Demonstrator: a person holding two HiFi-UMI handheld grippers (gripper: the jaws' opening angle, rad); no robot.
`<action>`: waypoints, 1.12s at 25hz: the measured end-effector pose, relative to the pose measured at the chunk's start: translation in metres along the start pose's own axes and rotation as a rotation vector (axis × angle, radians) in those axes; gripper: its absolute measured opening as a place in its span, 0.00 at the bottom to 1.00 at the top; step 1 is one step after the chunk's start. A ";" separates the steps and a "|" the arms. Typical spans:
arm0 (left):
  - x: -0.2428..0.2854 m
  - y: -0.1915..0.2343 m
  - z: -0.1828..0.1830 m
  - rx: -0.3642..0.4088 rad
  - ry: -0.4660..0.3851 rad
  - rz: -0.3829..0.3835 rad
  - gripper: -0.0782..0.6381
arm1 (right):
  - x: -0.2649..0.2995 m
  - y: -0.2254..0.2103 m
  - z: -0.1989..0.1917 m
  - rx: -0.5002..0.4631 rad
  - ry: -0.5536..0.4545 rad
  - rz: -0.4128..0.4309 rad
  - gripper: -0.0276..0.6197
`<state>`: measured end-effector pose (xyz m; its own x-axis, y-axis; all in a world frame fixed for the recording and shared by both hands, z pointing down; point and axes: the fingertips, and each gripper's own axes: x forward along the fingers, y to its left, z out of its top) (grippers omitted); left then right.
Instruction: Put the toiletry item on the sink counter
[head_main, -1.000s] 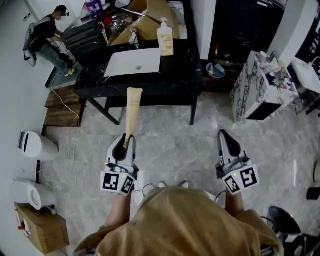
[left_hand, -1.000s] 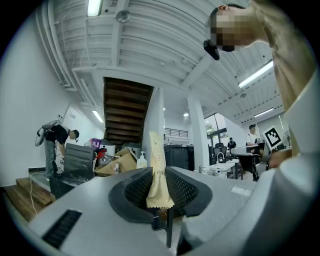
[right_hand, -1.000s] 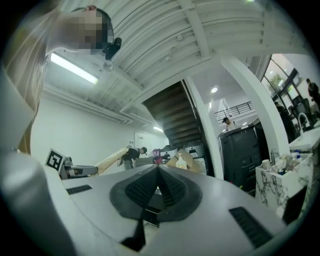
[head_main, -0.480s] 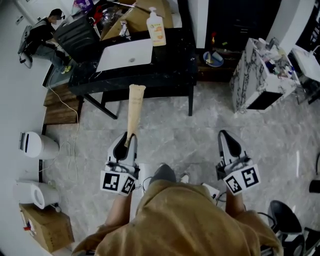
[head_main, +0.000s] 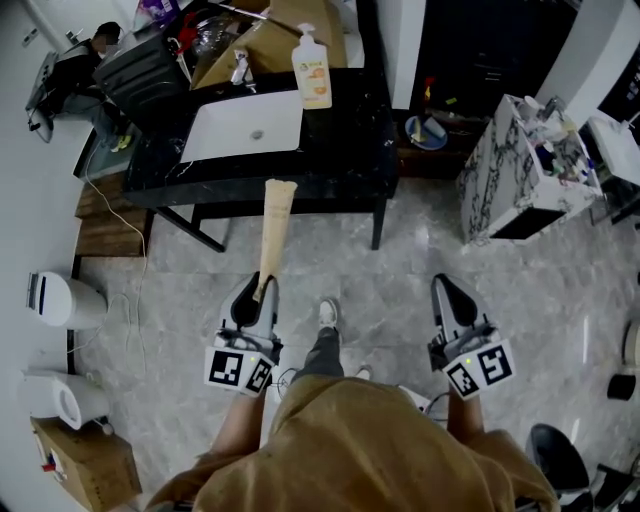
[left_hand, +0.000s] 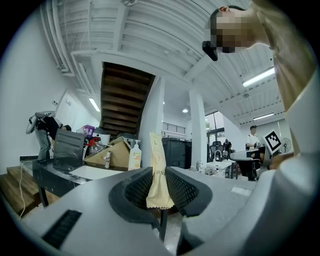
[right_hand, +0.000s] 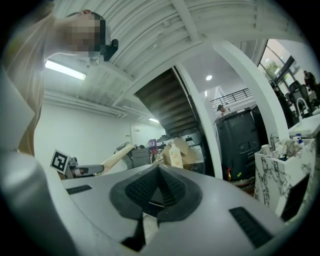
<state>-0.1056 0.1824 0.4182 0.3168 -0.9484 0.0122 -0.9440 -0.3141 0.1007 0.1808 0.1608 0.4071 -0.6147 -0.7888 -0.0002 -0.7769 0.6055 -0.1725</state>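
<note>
The left gripper (head_main: 250, 296) is found clenched on the crimped end of a tan tube (head_main: 272, 226); in the left gripper view the pads (left_hand: 176, 189) are seen pressed against both faces of the tube (left_hand: 157, 167). From that grip the long axis of the tube runs straight ahead, away from the person. Its free end is directed at the front edge of the black sink counter (head_main: 340, 140), over the floor (head_main: 370, 290). The counter lies directly forward of this gripper, the white basin (head_main: 245, 126) just left of that line and a pump bottle (head_main: 312, 70) at the back. The tube is judged not yet over the counter top, and a forward carry along its own axis is called for. The right gripper (head_main: 452, 300) is held level with the left but off to the side; its jaws are closed together on nothing (right_hand: 157, 186).
</note>
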 end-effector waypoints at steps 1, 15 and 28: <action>0.012 0.010 0.001 -0.003 -0.002 0.000 0.22 | 0.015 -0.005 0.001 -0.002 0.003 -0.003 0.05; 0.202 0.161 -0.008 -0.076 0.007 -0.077 0.22 | 0.244 -0.040 0.036 -0.111 0.068 -0.032 0.05; 0.300 0.179 -0.020 -0.105 0.073 -0.193 0.22 | 0.299 -0.093 0.045 -0.095 0.052 -0.146 0.05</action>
<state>-0.1773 -0.1573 0.4598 0.5004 -0.8641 0.0542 -0.8516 -0.4799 0.2107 0.0754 -0.1362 0.3783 -0.4987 -0.8639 0.0697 -0.8663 0.4942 -0.0733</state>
